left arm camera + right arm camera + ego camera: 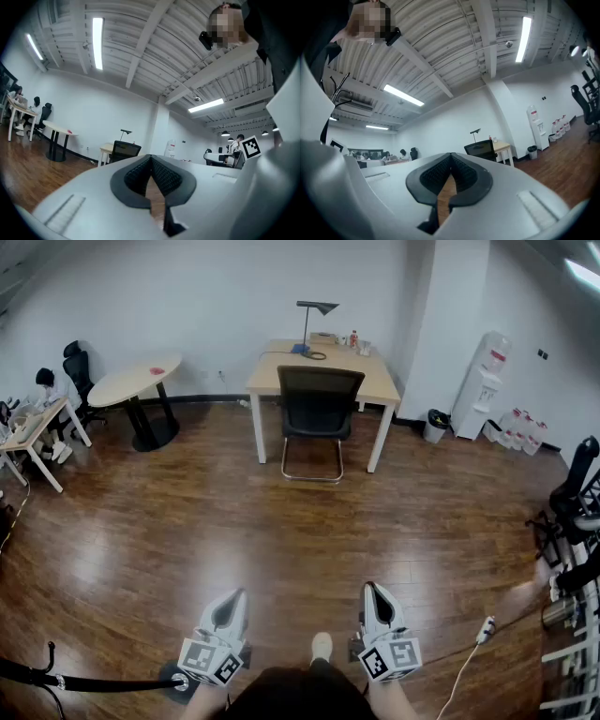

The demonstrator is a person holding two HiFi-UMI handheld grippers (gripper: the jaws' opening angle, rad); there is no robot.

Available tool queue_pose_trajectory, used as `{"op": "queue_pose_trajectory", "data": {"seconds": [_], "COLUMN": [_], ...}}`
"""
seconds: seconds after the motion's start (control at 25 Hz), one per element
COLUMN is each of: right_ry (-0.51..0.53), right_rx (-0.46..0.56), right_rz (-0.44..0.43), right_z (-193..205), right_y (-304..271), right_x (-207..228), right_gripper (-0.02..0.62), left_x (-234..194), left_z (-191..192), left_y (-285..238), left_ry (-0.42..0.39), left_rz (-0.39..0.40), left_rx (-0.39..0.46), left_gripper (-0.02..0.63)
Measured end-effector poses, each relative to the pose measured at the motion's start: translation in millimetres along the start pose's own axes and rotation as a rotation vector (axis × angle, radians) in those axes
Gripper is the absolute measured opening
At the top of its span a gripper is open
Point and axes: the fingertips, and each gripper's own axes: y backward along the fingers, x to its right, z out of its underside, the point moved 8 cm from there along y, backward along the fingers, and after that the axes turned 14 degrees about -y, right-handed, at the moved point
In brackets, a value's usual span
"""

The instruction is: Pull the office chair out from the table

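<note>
Head view puts the black, mesh-backed office chair [317, 404] on its chrome sled base at the far side of the room. It is tucked in against the near edge of the light wooden rectangular tabletop [378, 382] on white legs, with its backrest turned toward me. A thin black desk lamp [314, 307] and a few small items I cannot make out stand at the back of that tabletop, by the white wall.

A wide stretch of glossy dark wood plank floor [281, 540] lies between the chair and my two tools, so both are well apart from it. The white left claw [236, 596] and the white right claw [372, 590] sit low in the frame, side by side and pointing level toward the chair.

In the left gripper view its black ribbed pads [140, 173] meet at the tip with nothing between them. The right gripper view shows the same: pads pressed together, empty, with the chair small in the distance beyond.

Off to the left stands a round pale table on a black pedestal [131, 382], and a seated person [49, 390] is at a small desk near the frame edge. On the right, a white water dispenser [483, 381] stands against the wall beside a small dark waste bin [435, 425].
</note>
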Motion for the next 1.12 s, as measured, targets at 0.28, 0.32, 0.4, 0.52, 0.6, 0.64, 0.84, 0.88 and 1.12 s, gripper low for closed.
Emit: {"op": "queue_pose_trajectory", "data": {"seconds": [0.28,0.32,0.4,0.52,0.6,0.64,0.84,0.88,1.12], "right_ry": [-0.004,-0.005,-0.005,-0.003,-0.007,-0.008,-0.008,-0.014,-0.043], "right_rx": [0.003,0.001,0.000,-0.002,-0.005,-0.007,-0.025,-0.029,-0.060], "right_rz": [-0.018,-0.020,-0.028,-0.041,-0.048,-0.051,-0.064,-0.064,-0.056], "right_z": [-22.4,-26.9,-36.6,-48.2,-55.2,-58.4,-67.4,-68.9,-65.7], "right_y": [-47.3,-54.1,-67.3,-85.2,-94.4,-97.8,-109.5,-111.7,-130.0], "right_x": [46.5,53.5,66.9,89.2,104.3,111.1,140.9,146.1,169.6], "right_gripper": [0.014,0.014,0.014,0.014,0.014,0.014,0.014,0.014,0.014], "left_x": [5.8,7.6,12.1,20.0,26.5,30.1,45.0,46.9,45.3], "left_z": [-3.2,-4.6,-7.3,-6.9,-6.1,-5.9,-4.0,-4.9,-0.5], "left_y": [-73.5,-84.1,-104.6,-135.5,-154.5,-162.6,-190.0,-194.6,-215.9], "left_ry": [-0.014,-0.014,-0.016,-0.018,-0.022,-0.025,-0.039,-0.041,-0.040], "left_rz": [-0.002,-0.002,-0.001,-0.004,-0.005,-0.004,-0.002,-0.005,-0.034], "left_rx": [0.030,0.034,0.038,0.040,0.037,0.036,0.042,0.037,0.007], "left_gripper": [0.002,0.002,0.002,0.002,0.002,0.002,0.002,0.002,0.002]}}
